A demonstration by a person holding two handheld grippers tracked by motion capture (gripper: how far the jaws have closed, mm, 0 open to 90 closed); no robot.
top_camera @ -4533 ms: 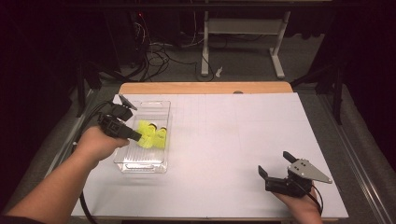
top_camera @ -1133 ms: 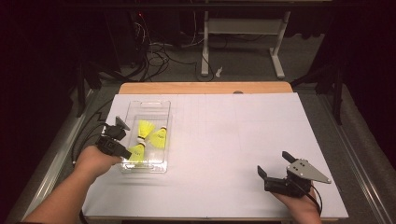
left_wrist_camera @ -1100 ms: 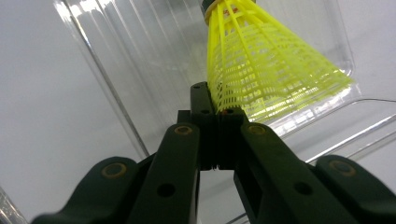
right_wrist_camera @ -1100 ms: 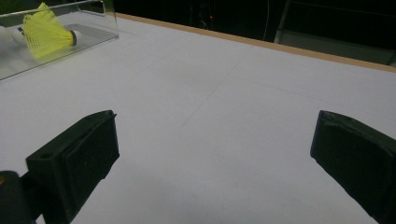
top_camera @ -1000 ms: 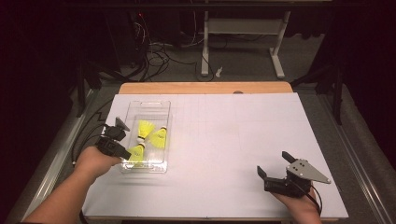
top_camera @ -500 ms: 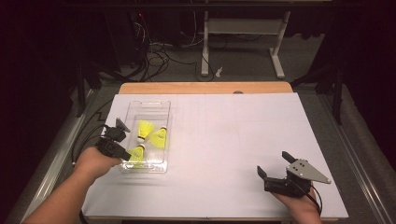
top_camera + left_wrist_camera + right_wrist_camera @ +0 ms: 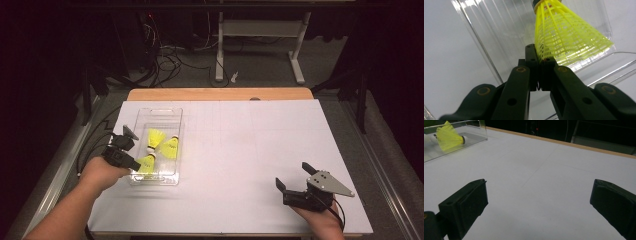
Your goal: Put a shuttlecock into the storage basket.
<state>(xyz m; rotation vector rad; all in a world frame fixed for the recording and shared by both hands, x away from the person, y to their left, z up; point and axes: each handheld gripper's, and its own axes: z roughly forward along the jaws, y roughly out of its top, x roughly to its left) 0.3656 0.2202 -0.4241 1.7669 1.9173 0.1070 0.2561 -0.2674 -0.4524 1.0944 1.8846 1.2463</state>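
Shuttlecock (image 7: 564, 37) nearest me in the clear tray (image 7: 172, 114) is now sitting pinched by its skirt in my left gripper (image 7: 539, 61), moved down from the middle, so I'm readying to lift.

A white table (image 7: 240, 150) with a wooden far edge; beyond it a dark floor with tangled cables (image 7: 172, 52) and a grey desk frame (image 7: 260, 35)
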